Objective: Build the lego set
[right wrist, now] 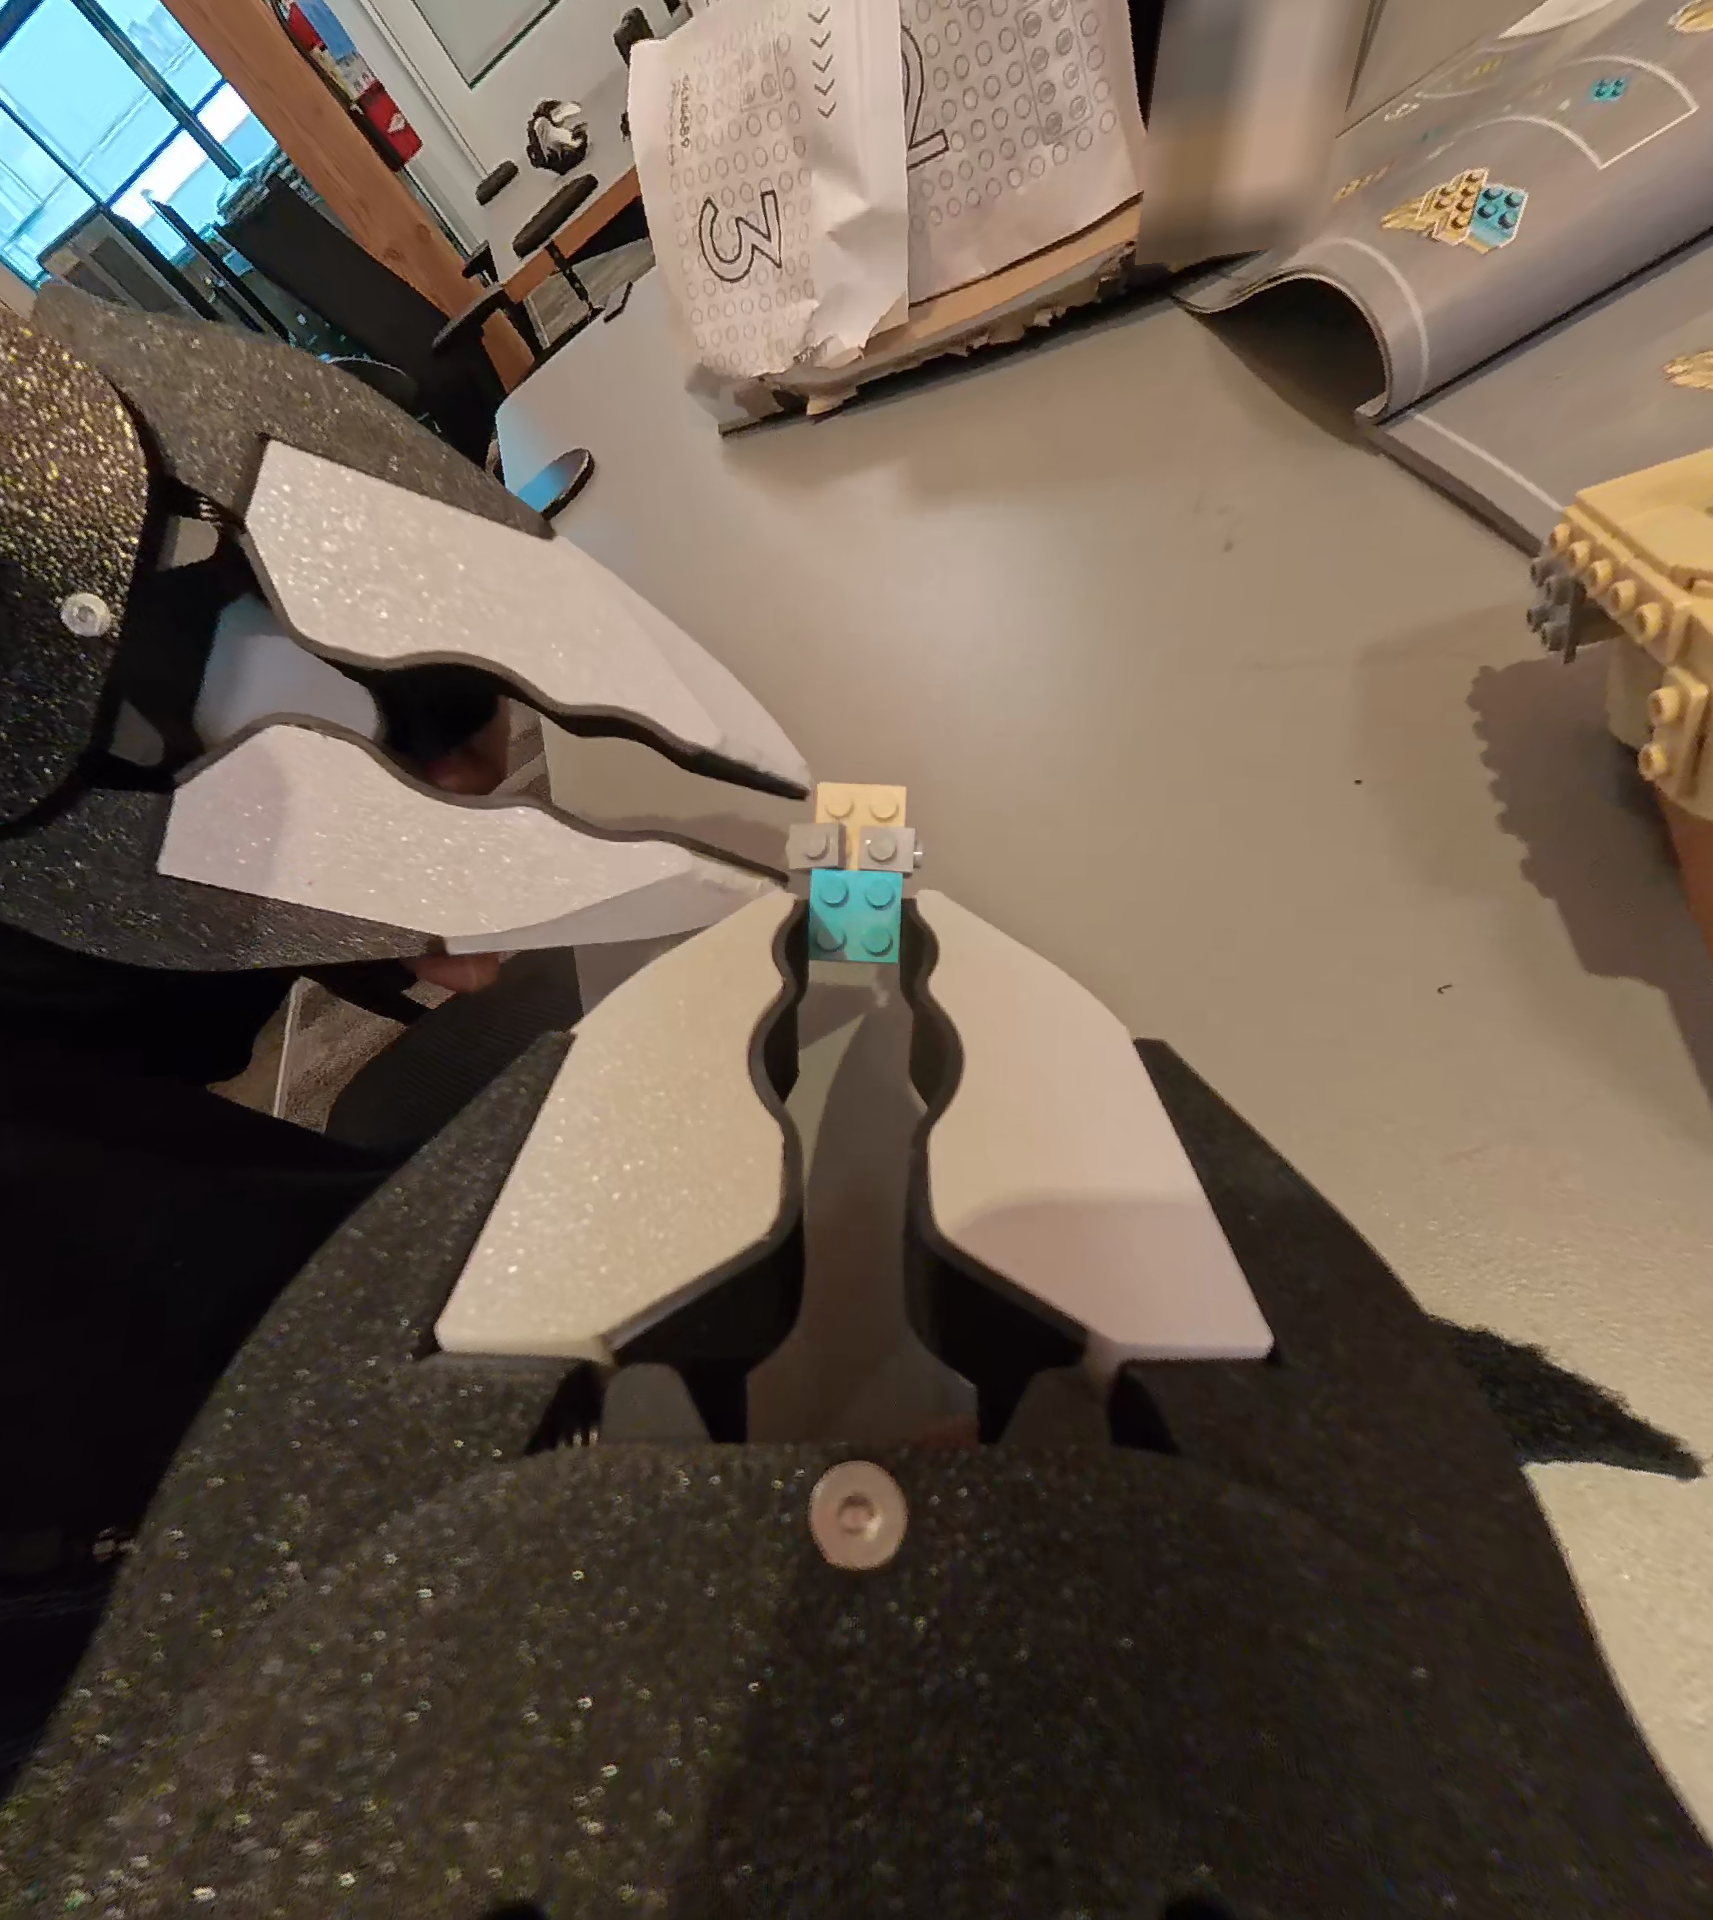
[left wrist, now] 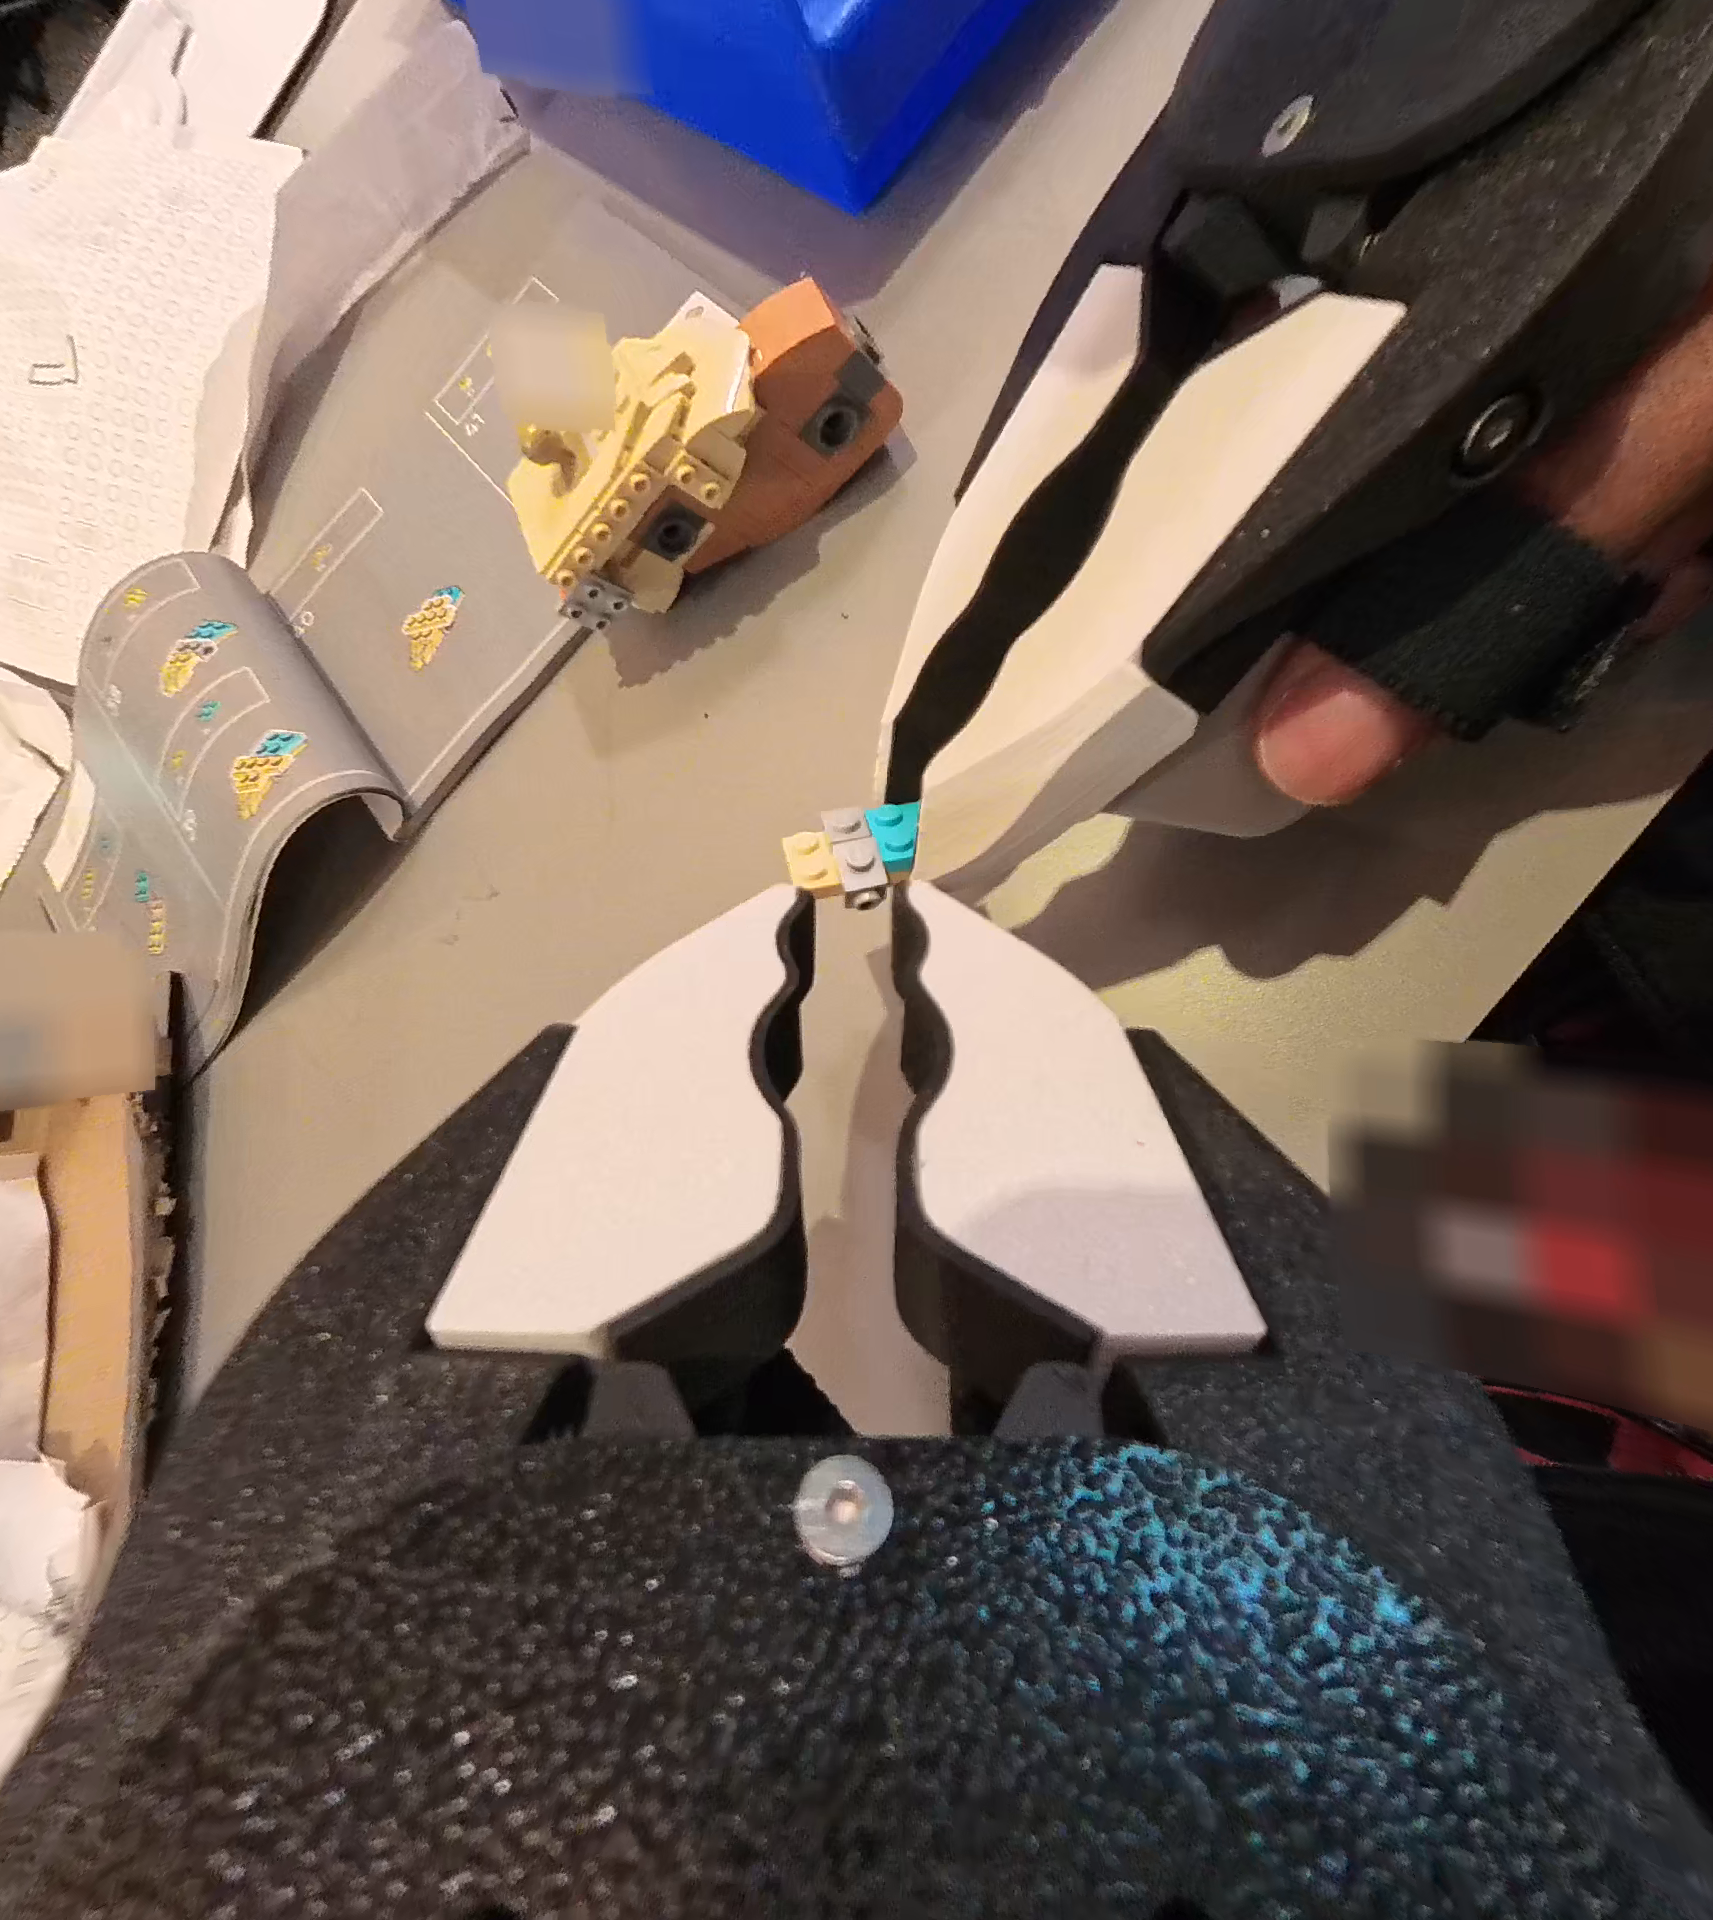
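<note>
I am pinching the small tan, grey and teal plastic brick cluster (left wrist: 854, 854) with both grippers: left gripper (left wrist: 852, 902) clamping its grey middle, right gripper (right wrist: 854, 925) clamping its teal end.

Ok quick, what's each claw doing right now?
Left claw: shut on the small brick piece, at its grey middle.
Right claw: shut on the same small brick piece, at its teal end.

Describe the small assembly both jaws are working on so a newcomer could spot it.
On the grey table, between the two grippers' meeting tips, sits a tiny flat brick cluster. Unlike the big tan-and-brown model near the open instruction booklet, it is just teal, grey and tan plates.
</note>
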{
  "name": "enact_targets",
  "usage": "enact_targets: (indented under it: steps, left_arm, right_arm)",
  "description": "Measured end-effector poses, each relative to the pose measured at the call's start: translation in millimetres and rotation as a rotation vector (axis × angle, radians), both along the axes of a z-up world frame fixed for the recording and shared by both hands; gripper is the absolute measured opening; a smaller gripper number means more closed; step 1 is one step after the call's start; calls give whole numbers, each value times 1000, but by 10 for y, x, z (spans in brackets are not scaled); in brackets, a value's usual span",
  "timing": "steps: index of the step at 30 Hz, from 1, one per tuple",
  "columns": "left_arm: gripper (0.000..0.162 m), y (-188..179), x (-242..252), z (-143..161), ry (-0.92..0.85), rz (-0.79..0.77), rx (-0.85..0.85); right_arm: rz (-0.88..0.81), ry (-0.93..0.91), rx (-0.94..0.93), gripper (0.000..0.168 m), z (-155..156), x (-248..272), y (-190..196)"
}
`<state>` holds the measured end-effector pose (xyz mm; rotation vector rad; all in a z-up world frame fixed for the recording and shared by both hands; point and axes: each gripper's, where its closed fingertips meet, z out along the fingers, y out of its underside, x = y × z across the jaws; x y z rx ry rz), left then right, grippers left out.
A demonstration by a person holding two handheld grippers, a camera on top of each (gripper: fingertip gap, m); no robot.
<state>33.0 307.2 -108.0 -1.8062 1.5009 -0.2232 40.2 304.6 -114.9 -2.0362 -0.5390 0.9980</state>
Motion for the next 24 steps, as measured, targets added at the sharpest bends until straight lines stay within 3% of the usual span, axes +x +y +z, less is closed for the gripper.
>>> enact_targets:
  steps: [8,13,17,24]
  left_arm:
    - [20,28,-56,176,-186,10,-178]
    - [32,97,-91,203,-382,14,-641]
    - [35,70,-48,149,-435,17,-986]
    - [37,-33,-12,20,-349,12,-1166]
  right_arm:
    - [8,0,7,16,7,-7,-11]
    - [21,-9,21,16,13,-22,-30]
    - [24,-17,41,16,23,-31,-38]
    - [25,-44,60,16,15,-37,-49]
